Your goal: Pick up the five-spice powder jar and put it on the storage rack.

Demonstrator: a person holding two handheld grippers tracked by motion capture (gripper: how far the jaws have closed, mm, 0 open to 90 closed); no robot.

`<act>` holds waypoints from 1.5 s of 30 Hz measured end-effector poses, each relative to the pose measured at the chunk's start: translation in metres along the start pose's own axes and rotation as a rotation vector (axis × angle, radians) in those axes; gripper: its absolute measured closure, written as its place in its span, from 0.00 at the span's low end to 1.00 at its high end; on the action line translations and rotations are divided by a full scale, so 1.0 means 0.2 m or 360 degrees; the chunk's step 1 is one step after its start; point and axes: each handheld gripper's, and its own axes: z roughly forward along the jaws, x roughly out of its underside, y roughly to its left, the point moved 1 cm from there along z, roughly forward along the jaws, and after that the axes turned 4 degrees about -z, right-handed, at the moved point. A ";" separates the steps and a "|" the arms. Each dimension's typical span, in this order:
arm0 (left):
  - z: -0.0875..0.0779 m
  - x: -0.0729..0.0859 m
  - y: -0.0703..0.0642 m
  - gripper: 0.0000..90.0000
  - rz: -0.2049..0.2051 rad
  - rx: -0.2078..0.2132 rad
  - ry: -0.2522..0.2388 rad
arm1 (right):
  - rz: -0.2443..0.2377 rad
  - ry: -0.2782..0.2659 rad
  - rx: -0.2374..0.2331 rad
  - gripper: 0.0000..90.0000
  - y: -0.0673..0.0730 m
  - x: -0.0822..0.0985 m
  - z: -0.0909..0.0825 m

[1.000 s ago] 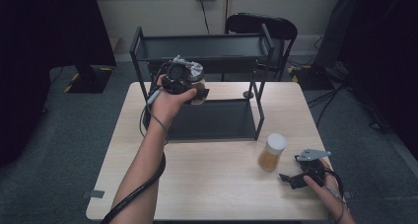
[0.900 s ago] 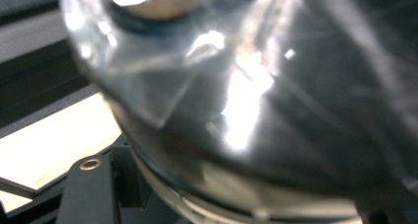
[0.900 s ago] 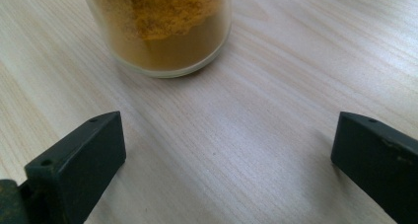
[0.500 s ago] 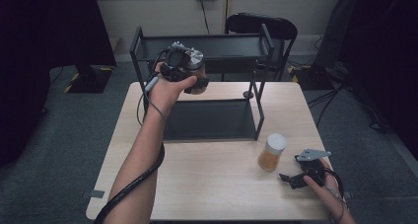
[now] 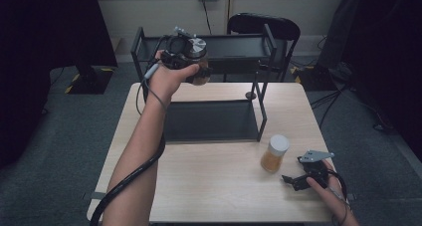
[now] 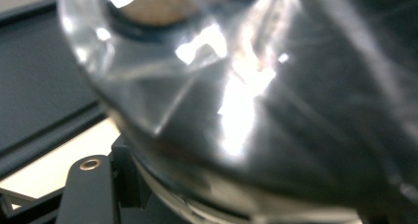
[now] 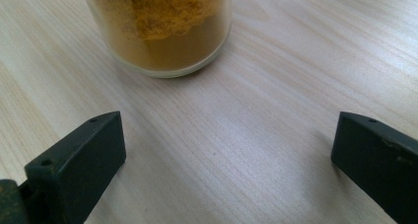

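- Glass jar (image 5: 198,61) with a shiny lid, clamped in the left gripper (image 5: 185,56), high by the far black shelf (image 5: 234,43). Hard, slippery, breakable; hold its sides.
- Yellow spice jar (image 5: 274,153) stands on the tabletop (image 5: 219,186), near right.
- Right gripper (image 5: 297,181), jaws apart, rests near it.

No legible text, no labels, no brands, no numbers on anything (jars unmarked, shelf and table plain)
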 end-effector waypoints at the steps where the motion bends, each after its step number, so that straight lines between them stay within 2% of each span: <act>1: 0.00 -0.01 0.00 0.34 0.0002 -0.0002 0.0001 | 0.0001 0.0001 0.0000 0.00 0.00 0.00 0.00; 8: -0.01 -0.07 0.01 0.34 0.0008 -0.0007 0.0003 | 0.0004 0.0002 -0.0001 0.00 0.00 0.00 0.00; 19: 0.01 -0.16 0.07 0.34 -0.0007 -0.0023 -0.0014 | 0.0003 0.0003 -0.0001 0.00 0.00 0.00 0.00; 23: 0.04 -0.19 0.09 0.34 -0.0020 -0.0052 -0.0020 | 0.0003 0.0002 -0.0001 0.00 0.00 0.00 0.00; 32: 0.12 -0.25 0.14 0.34 -0.0059 -0.0066 -0.0019 | 0.0003 0.0002 -0.0002 0.00 0.00 0.00 0.00; 45: 0.23 -0.29 0.18 0.34 -0.0094 -0.0109 -0.0029 | 0.0003 0.0003 -0.0002 0.00 0.00 0.00 0.00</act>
